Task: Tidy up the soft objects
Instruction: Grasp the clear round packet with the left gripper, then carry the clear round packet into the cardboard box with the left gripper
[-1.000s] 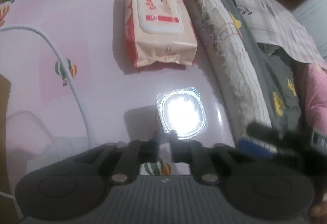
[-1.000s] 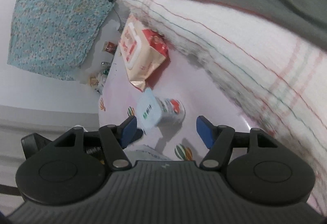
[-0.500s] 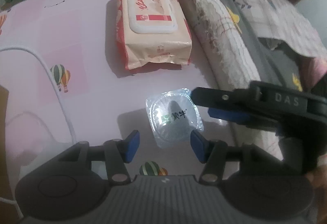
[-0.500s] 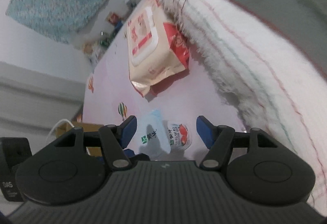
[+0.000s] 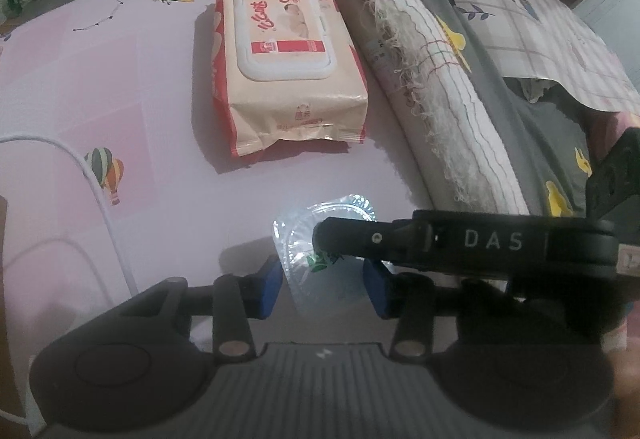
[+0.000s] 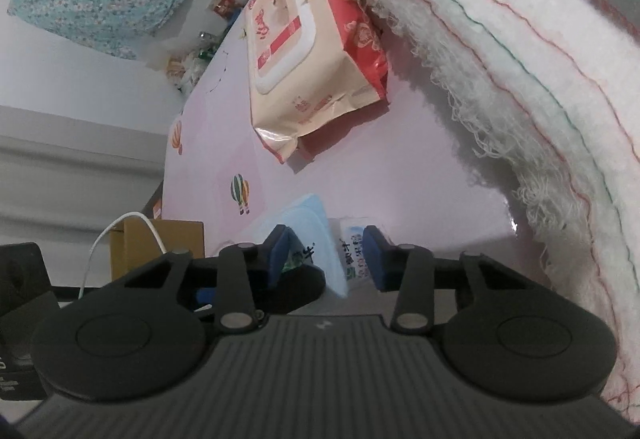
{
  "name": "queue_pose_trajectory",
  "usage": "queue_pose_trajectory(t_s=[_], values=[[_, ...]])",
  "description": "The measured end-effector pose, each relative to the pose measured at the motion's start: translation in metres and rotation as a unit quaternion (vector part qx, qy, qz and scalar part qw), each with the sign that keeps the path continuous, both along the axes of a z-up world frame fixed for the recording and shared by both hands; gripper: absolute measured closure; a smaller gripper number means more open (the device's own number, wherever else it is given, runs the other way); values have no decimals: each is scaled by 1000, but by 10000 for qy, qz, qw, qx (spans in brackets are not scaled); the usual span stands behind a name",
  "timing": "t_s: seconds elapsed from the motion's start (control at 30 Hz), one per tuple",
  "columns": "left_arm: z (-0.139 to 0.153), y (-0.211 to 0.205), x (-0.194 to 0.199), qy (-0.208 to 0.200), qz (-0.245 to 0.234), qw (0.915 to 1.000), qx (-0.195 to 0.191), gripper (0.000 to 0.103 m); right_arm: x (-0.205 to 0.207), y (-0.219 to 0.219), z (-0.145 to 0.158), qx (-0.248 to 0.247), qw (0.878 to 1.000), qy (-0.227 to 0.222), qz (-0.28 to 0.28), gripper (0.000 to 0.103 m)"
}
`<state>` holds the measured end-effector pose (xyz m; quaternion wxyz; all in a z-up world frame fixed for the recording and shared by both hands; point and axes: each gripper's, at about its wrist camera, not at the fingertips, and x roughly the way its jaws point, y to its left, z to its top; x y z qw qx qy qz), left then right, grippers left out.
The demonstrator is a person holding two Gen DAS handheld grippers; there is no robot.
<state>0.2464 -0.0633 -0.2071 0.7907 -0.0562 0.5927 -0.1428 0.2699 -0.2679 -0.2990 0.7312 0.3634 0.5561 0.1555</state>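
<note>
We see the cup [image 5: 320, 239] just in front of the wipes pack [image 5: 288, 67] on the bed [image 5: 100, 79] — both grippers, left [image 5: 324, 287] and right [image 6: 326, 259], closing around it, neither clearly pressing yet.

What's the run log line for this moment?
left tool: closing around yogurt cup | right tool: closing around same cup | wipes pack: untouched on pink sheet

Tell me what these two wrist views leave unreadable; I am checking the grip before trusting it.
- Small foil-lidded yoghurt cup: in the left wrist view the right gripper's black finger covers part of the lid.
- Pad contact: both grippers are closing around the cup; the left gripper shows no clear touch.
- Cup base: hidden by the right gripper's body in the right wrist view.
- Cup lettering: too blurred.
</note>
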Motion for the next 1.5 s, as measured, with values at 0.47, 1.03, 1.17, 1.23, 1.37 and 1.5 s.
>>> queue_pose_trajectory(t_s=[0.47, 1.03, 1.17, 1.23, 1.37, 1.5], values=[[30, -1, -17, -258, 15, 9997, -56, 68, -14, -2, 24, -41, 9998, -123, -176, 67], [144, 120, -93, -935, 630, 9933, -242, 70, -60, 86, 134, 232, 9968, -758, 43, 67], [165, 174, -125, -994, 1050, 9894, -104, 70, -74, 140, 153, 443, 9950, -818, 352, 67], [171, 200, -140, -979, 1292, 9868, -61, 70, -81, 169, 160, 536, 9936, -826, 558, 67], [169, 258, -173, -828, 1872, 9788, -54, 70, -95, 231, 169, 613, 9889, -794, 1095, 67], [150, 305, -202, -515, 2406, 9690, -207, 70, -112, 294, 165, 458, 9814, -655, 1746, 67]])
